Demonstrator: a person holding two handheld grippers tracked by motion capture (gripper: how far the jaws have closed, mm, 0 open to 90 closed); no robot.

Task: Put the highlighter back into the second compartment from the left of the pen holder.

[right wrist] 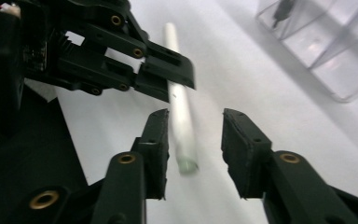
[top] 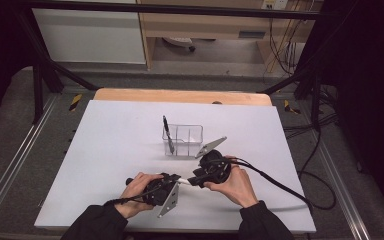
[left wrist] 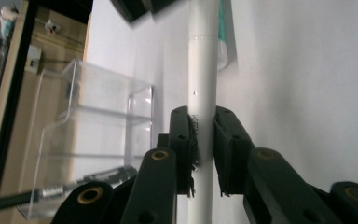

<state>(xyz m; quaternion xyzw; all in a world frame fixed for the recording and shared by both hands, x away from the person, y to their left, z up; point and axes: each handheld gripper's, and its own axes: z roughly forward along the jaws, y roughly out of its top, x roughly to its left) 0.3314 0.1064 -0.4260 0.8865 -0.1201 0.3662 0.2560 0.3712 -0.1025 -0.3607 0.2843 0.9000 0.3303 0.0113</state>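
A white pen (left wrist: 201,70) runs straight up the left gripper view, and my left gripper (left wrist: 204,126) is shut on its barrel. From above, the pen (top: 184,182) bridges the two grippers over the white table, left gripper (top: 172,179) on one side and right gripper (top: 196,180) on the other. In the right gripper view the pen's (right wrist: 179,112) free end lies between the jaws of my right gripper (right wrist: 195,126), close to one pad and apart from the other. That gripper is open. The left gripper's (right wrist: 168,70) jaws clamp the pen farther along.
A clear plastic organizer (top: 184,140) with several compartments stands just beyond the hands, and a black pen (top: 167,132) leans upright in its left compartment. The white tabletop (top: 110,150) spreads wide on the left and far side. Cables trail off to the right.
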